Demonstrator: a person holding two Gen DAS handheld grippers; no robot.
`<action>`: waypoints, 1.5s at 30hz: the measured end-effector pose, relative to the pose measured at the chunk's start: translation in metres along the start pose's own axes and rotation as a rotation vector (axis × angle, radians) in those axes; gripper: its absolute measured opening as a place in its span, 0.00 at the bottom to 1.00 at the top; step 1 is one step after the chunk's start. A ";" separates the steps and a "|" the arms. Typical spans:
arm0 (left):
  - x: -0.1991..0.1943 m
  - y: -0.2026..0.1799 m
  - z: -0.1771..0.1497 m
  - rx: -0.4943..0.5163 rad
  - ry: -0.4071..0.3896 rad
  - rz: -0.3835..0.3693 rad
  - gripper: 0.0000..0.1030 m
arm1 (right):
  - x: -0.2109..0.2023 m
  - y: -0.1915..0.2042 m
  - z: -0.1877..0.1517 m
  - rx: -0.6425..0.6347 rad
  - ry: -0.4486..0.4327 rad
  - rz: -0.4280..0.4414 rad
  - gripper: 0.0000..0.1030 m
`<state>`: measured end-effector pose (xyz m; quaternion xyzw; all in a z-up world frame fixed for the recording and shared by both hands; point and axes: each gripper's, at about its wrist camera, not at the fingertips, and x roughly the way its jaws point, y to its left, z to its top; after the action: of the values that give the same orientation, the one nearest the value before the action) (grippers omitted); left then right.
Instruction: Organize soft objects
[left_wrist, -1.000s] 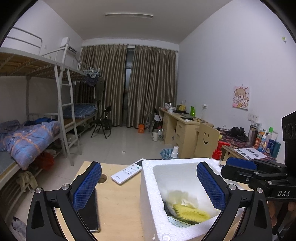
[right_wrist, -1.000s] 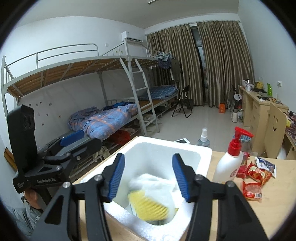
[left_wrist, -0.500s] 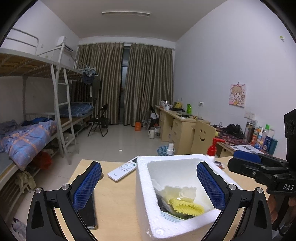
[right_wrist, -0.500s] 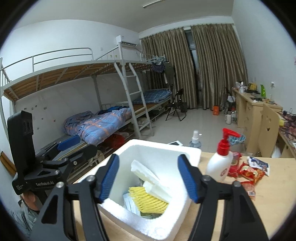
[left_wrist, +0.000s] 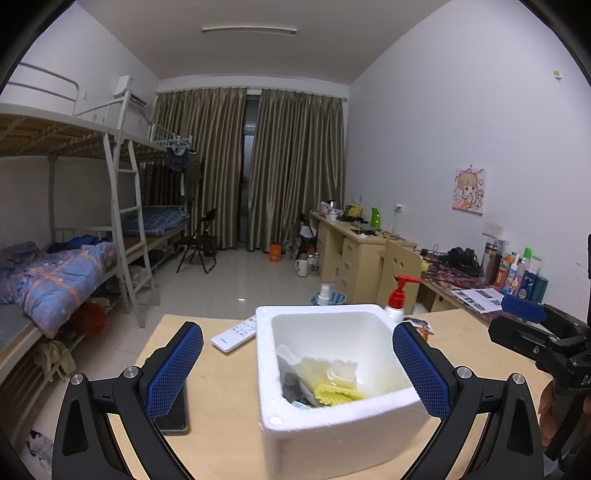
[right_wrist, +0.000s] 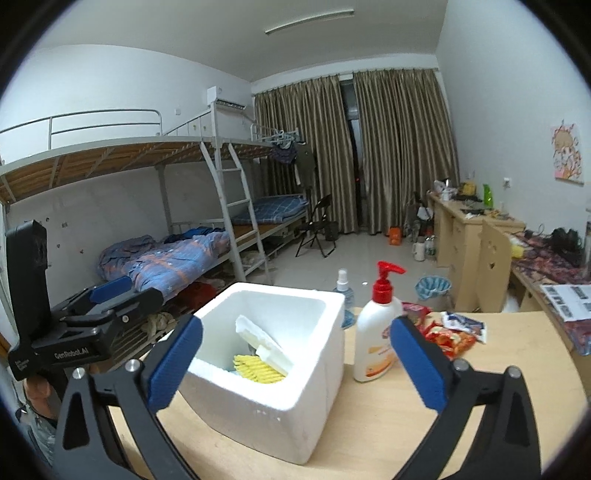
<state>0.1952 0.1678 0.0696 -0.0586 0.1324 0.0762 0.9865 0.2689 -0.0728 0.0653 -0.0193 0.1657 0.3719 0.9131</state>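
A white foam box (left_wrist: 332, 424) stands on the wooden table (left_wrist: 221, 387). Inside it lie a yellow foam net (left_wrist: 338, 393) and pale soft sheets (left_wrist: 325, 369). My left gripper (left_wrist: 297, 343) is open just in front of the box, gripping nothing. In the right wrist view the same box (right_wrist: 280, 417) holds the yellow net (right_wrist: 258, 369) under a white foam sheet (right_wrist: 262, 338). My right gripper (right_wrist: 297, 332) hovers before the box with its jaws opening wide and nothing pressed between the pads.
A white remote (left_wrist: 236, 334) and a dark phone (left_wrist: 173, 413) lie left of the box. A red-topped pump bottle (right_wrist: 376, 343), snack packets (right_wrist: 450, 332) and a small spray bottle (right_wrist: 341, 291) stand to its right. Beyond the table are bunk beds and desks.
Both grippers have drawn back from the box, which now looks smaller. The right jaws have spread much wider, and the yellow net and white sheet have settled inside the box.
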 end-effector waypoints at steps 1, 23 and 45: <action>-0.006 -0.003 0.000 0.002 -0.002 0.001 1.00 | -0.005 0.000 -0.001 -0.004 -0.007 -0.004 1.00; -0.110 -0.066 -0.005 0.066 -0.068 0.001 1.00 | -0.102 0.013 -0.015 -0.053 -0.122 -0.028 1.00; -0.207 -0.096 -0.048 0.102 -0.160 -0.020 1.00 | -0.167 0.041 -0.052 -0.064 -0.182 -0.059 1.00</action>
<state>0.0015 0.0396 0.0889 -0.0031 0.0561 0.0639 0.9964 0.1140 -0.1637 0.0722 -0.0196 0.0694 0.3504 0.9338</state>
